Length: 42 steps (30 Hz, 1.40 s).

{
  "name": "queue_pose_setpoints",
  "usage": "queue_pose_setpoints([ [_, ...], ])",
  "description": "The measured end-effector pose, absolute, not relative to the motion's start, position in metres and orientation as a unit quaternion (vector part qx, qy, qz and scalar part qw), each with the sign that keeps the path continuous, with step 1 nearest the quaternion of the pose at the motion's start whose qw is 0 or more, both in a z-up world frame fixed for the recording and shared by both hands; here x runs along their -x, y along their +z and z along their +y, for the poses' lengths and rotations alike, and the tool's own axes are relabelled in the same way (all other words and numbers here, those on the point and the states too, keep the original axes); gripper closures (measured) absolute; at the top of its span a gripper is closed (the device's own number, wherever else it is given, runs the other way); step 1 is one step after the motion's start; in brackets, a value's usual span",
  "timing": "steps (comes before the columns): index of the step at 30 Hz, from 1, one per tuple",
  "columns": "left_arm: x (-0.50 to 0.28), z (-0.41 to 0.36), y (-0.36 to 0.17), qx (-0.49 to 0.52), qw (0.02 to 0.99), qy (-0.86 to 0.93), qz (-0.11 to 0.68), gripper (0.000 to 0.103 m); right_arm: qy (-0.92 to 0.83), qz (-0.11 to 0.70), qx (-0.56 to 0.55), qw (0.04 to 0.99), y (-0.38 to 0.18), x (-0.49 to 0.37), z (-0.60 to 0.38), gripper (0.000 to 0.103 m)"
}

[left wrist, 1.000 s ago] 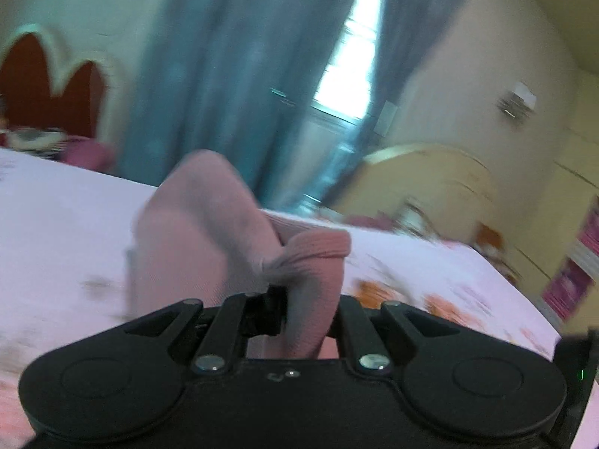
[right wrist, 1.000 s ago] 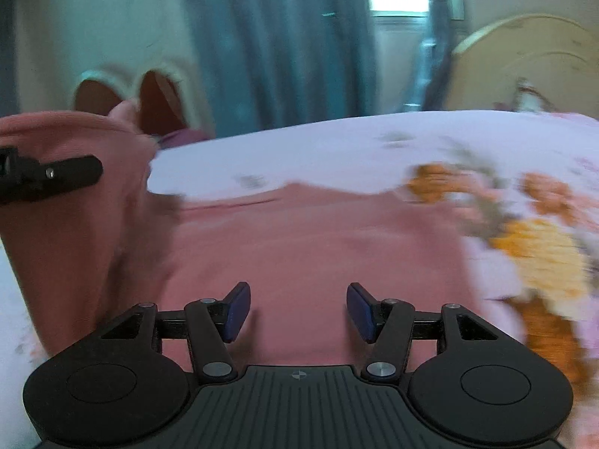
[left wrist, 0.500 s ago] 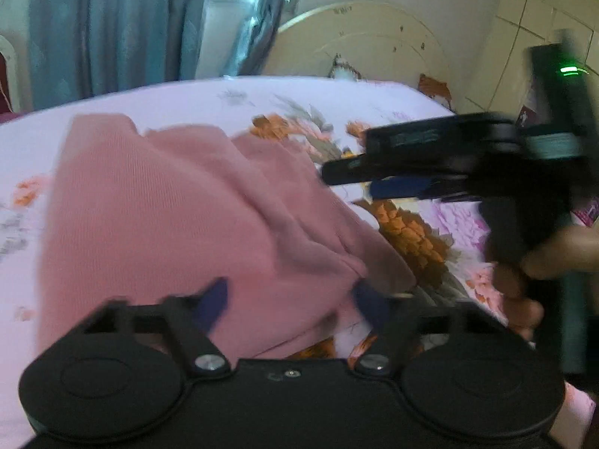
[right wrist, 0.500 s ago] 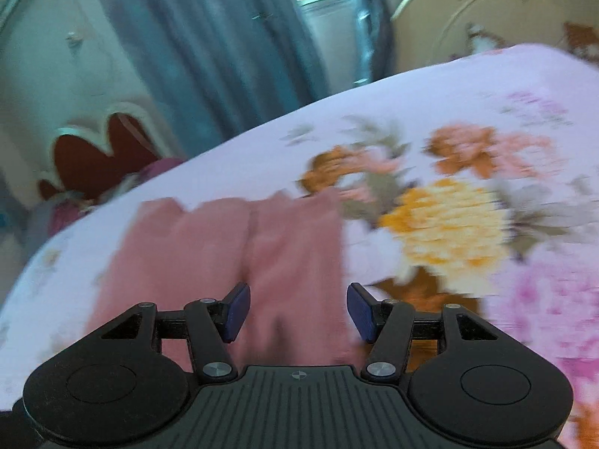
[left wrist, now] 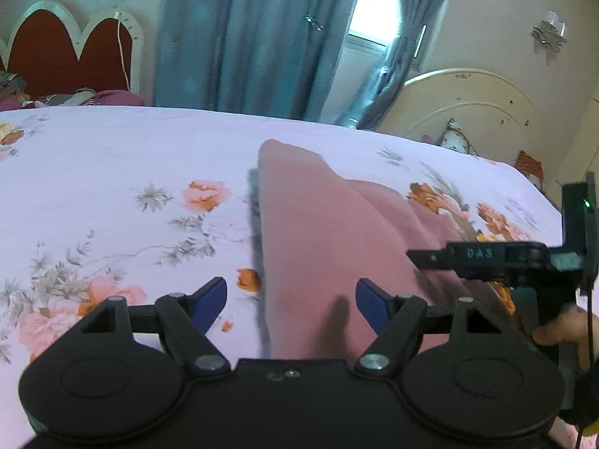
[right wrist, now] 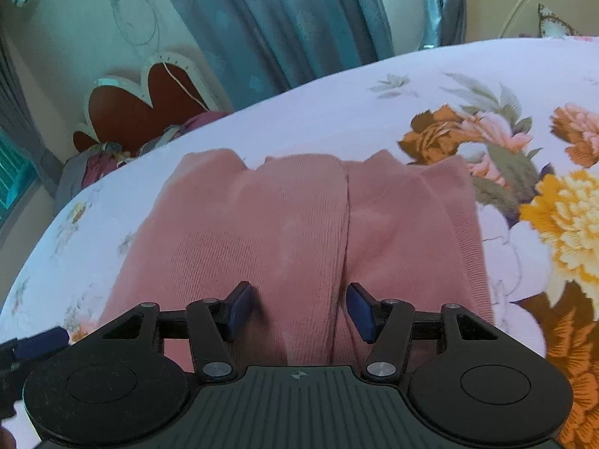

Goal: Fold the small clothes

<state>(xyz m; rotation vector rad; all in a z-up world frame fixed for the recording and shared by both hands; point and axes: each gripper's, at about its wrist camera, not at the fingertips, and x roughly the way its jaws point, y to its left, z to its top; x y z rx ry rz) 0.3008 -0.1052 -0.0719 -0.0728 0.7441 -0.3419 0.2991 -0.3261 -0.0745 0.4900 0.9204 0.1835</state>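
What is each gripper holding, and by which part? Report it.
Nothing is held. The left gripper and right gripper are both open, over the pink garment lying on the floral bedsheet.

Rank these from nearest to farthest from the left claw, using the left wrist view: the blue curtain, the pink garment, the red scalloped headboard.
1. Pink garment: on the bed, running between the open left claw fingers.
2. Red scalloped headboard: far left, past the bed's edge.
3. Blue curtain: center back by the window; close to the headboard in depth, so this order is tentative.

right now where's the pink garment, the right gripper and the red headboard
pink garment point(right wrist: 292, 224): right wrist view, middle of the knit.
right gripper point(right wrist: 299, 308): right wrist view, midway between fingertips.
red headboard point(left wrist: 71, 60): left wrist view, red panel.
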Motion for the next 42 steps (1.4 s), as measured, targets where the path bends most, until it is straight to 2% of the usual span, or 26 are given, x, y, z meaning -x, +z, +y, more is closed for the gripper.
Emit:
queue_pose_setpoints([
  [1,-0.304,-0.105,-0.071,0.036,0.917,-0.164,0.362,0.029,0.092,0.442,-0.242,0.859,-0.077,-0.300,-0.329,0.076],
  [3,-0.309,-0.104,-0.073,0.039,0.917,-0.163,0.362,0.029,0.093,0.442,-0.231,0.862,-0.075,-0.303,-0.326,0.079],
  [4,-0.317,-0.107,-0.074,0.040,0.917,-0.163,0.363,0.029,0.093,0.441,-0.224,0.864,-0.072,-0.302,-0.325,0.089],
  [7,-0.324,-0.113,-0.076,0.040,0.916,-0.168,0.362,0.029,0.085,0.423,-0.213,0.876,-0.060,-0.296,-0.327,0.094],
  [15,-0.333,-0.143,-0.079,0.038,0.912,-0.207,0.352,0.029,0.023,0.375,-0.151,0.914,-0.030,-0.267,-0.362,0.094],
  [21,-0.333,-0.162,-0.103,0.009,0.901,-0.213,0.378,0.027,-0.006,0.433,-0.174,0.884,-0.067,-0.263,-0.380,0.094],
  [25,-0.335,-0.157,-0.107,0.009,0.901,-0.208,0.380,0.022,0.003,0.434,-0.197,0.879,-0.057,-0.253,-0.388,0.093],
  [32,-0.326,-0.154,-0.103,-0.002,0.901,-0.209,0.380,0.022,0.016,0.447,-0.206,0.870,-0.043,-0.207,-0.396,0.091],
  [37,-0.323,-0.153,-0.106,0.001,0.900,-0.208,0.383,0.022,-0.009,0.468,-0.177,0.866,-0.055,-0.186,-0.393,0.091],
  [42,-0.322,-0.155,-0.100,-0.006,0.899,-0.210,0.385,0.024,-0.011,0.475,-0.195,0.858,-0.053,-0.181,-0.397,0.087],
])
